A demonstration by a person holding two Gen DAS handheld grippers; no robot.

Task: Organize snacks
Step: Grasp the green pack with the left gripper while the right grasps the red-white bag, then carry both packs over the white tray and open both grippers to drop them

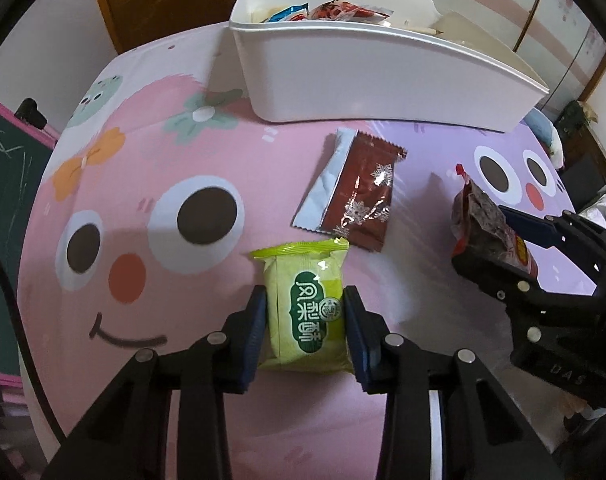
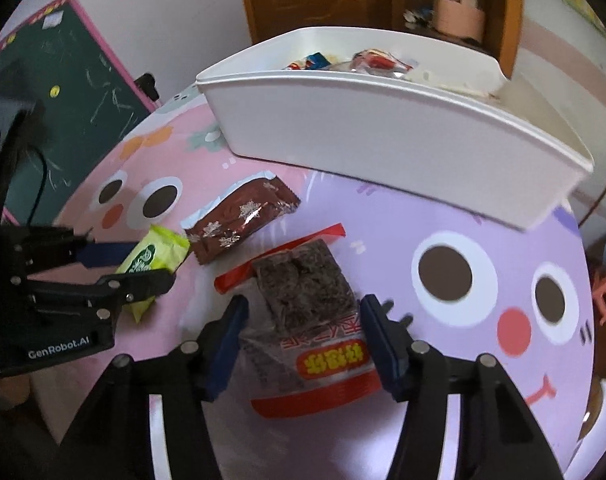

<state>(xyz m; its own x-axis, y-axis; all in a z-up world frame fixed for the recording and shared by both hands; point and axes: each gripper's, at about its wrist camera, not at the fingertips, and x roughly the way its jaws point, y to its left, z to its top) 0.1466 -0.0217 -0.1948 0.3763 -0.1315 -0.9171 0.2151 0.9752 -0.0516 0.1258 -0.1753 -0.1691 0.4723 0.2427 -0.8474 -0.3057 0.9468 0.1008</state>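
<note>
Nearest to your left wrist camera is the green snack pack (image 1: 305, 312), which lies on the cartoon tablecloth (image 1: 151, 152) between the blue pads of your left gripper (image 1: 305, 318). Both pads press on the sides of the pack, so this gripper is closed on it. In the right wrist view you see the same gripper (image 2: 143, 268) from the side, with the green pack (image 2: 153, 258) between its fingers.

Your right gripper (image 2: 301, 334) has the red-edged clear snack bag (image 2: 307, 320) between its two blue pads. The dark snack pieces show through the clear front. The right pad touches the edge of the bag; the left pad is at the crumpled edge, and it appears to touch as well. From the left wrist view, the right gripper (image 1: 499, 236) holds this bag (image 1: 483, 224) with its top tilted up from the cloth.

The brown wrapper with silver snowflakes (image 1: 357, 192) lies flat on the cloth between the two grippers, just beyond the green pack and not held by anything.

Behind all three packs stands the white bin (image 1: 383, 76) on the far part of the table. Several colourful snack packets (image 1: 331, 12) are already inside it.
</note>
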